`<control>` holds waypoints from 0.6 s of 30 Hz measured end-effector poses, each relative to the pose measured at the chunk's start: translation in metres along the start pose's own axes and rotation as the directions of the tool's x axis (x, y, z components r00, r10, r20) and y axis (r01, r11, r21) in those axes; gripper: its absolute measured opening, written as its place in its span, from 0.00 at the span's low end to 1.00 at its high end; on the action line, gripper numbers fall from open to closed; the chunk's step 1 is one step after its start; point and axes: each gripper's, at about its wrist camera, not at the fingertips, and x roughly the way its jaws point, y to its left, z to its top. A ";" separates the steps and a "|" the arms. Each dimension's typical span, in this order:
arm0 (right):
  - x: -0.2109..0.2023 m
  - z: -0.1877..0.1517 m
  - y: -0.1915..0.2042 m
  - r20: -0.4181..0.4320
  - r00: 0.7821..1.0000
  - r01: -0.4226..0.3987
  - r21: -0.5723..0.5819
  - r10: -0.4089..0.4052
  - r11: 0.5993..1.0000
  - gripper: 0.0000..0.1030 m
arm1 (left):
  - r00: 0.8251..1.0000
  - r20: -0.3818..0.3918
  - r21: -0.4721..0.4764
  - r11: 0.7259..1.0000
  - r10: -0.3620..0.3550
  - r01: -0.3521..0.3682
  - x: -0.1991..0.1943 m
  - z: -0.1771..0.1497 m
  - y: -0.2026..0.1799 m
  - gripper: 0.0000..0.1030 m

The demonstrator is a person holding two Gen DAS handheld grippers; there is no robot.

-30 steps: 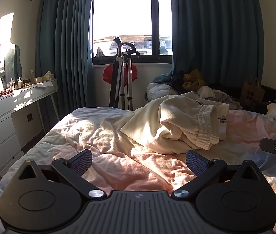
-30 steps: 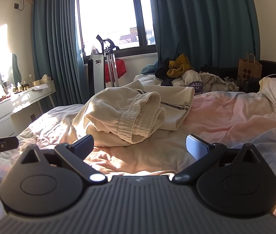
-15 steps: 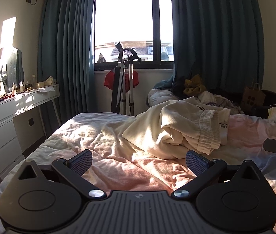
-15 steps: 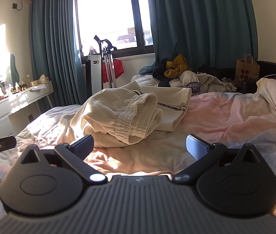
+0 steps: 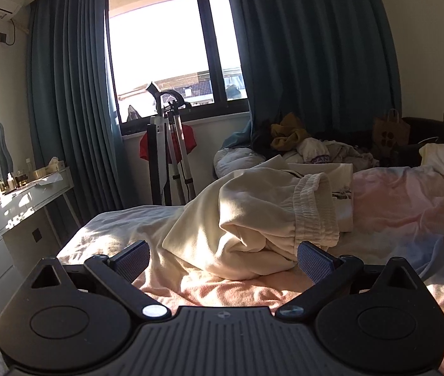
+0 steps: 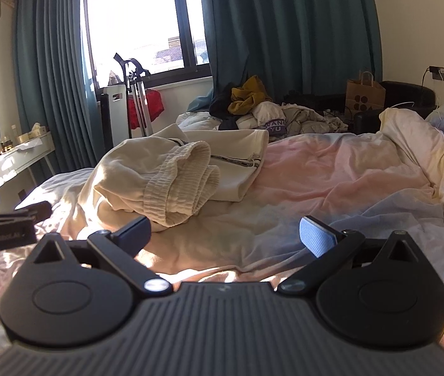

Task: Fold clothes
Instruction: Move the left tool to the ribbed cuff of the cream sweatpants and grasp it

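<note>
**Still pre-grasp: both grippers empty over the bed**

Right now you hold the left gripper (image 5: 223, 258) and right gripper (image 6: 228, 233) w/ jaws spread wide, nothing between the blue pads, prob. so either can close on cloth. The crumpled cream sweatpants with the ribbed elastic waistband (image 5: 253, 219) lie bunched on the rumpled pink-and-white bedsheet (image 6: 331, 175), just ahead of the left gripper, partly over a flat cream zip-front garment (image 6: 237, 156). That heap looks unfolded, so folding seems not yet begun. Count: 2 grippers, 2 cream garments on the bed, 1 mixed clothes pile (image 6: 262, 106) by the teal curtains (image 6: 284, 31).
</note>
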 end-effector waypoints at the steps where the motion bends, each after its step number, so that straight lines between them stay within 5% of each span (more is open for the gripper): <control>1: 0.003 0.000 -0.004 -0.004 1.000 0.006 0.018 -0.006 1.000 1.00 | 1.000 -0.001 0.005 1.000 -0.008 0.008 0.012 0.005 -0.008 0.97; 9: 0.035 -0.015 -0.029 -0.068 0.997 0.042 0.112 -0.035 0.993 1.00 | 0.999 -0.034 0.080 0.996 -0.034 0.036 0.126 0.034 -0.082 0.94; 18: 0.082 -0.037 -0.042 -0.158 0.987 0.026 0.169 0.001 0.985 1.00 | 0.998 -0.052 0.215 0.976 0.020 -0.008 0.237 0.047 -0.138 0.89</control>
